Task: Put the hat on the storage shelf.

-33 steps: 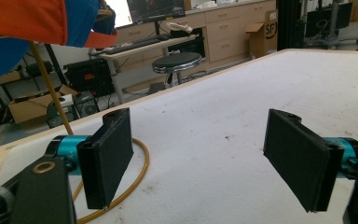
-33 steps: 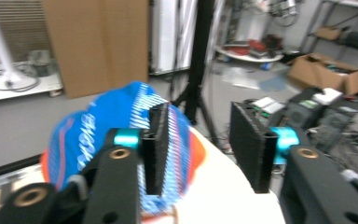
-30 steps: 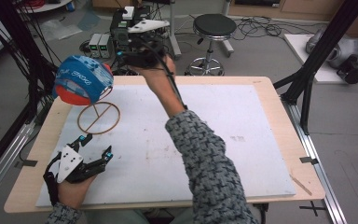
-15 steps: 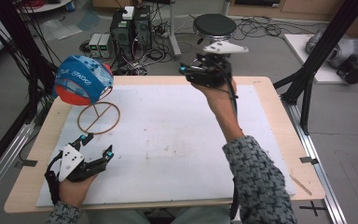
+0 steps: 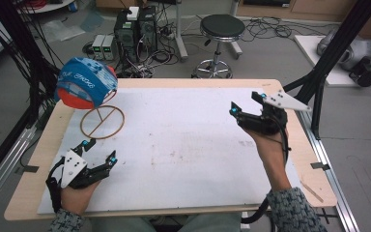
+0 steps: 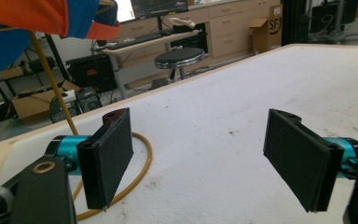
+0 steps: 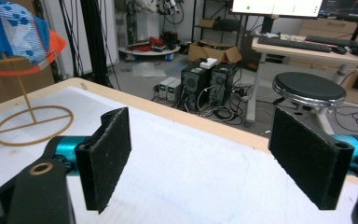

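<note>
Cap (image 5: 86,88) on gold wire stand (image 5: 102,122), far left of table (image 5: 183,145); cap cut off at top edge in both gripper views. Stand's ring partly hidden behind jaw in left gripper view. Left gripper (image 5: 99,155) near front left, just beside stand ring, jaws spread wide, holding nothing. Right gripper (image 5: 245,106) raised over right side, well apart from cap, jaws wide apart, holding nothing.

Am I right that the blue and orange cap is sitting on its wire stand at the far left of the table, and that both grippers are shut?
Not quite: the cap does sit on the wire stand at the far left, but both grippers are open. The left gripper view and the right gripper view each show the two black jaws wide apart with nothing between them.
</note>
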{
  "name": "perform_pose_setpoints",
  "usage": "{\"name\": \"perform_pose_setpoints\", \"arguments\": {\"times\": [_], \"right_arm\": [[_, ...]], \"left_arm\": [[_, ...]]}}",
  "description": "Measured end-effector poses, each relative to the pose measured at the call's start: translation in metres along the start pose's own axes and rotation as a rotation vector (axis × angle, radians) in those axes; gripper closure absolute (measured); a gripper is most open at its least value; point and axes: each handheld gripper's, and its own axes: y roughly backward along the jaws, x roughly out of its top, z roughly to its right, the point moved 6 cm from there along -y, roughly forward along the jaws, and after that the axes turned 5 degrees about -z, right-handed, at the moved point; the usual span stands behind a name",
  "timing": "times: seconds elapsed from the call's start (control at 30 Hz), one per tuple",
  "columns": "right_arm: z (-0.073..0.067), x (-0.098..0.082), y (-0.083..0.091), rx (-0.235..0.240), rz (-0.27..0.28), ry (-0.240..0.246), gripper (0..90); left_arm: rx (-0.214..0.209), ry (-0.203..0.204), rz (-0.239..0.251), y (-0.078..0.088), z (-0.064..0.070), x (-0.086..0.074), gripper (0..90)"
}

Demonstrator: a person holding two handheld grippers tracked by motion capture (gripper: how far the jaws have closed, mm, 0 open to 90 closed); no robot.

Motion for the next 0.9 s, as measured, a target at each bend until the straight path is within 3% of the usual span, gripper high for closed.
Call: {"name": "perform_pose_setpoints", "arguments": {"times": [0.13,0.33,0.7,0.9], "right_arm": [[0.002,-0.024,0.023,-0.026,0.020,-0.011,17.7],[0.005,-0.049,0.034,-0.050,0.022,-0.034,13.7],[-0.001,-0.103,0.037,-0.029,0.044,-0.067,13.4],[-0.004,-0.121,0.031,-0.033,0.026,-0.042,13.4]], "left_arm": [[0.005,0.008,-0.005,-0.002,-0.003,-0.001,23.9],[0.002,0.007,-0.006,-0.003,-0.001,-0.001,23.9],[0.007,0.007,-0.011,-0.003,-0.002,-0.003,23.9],[0.005,0.007,-0.017,-0.005,-0.002,-0.004,23.9]]}}
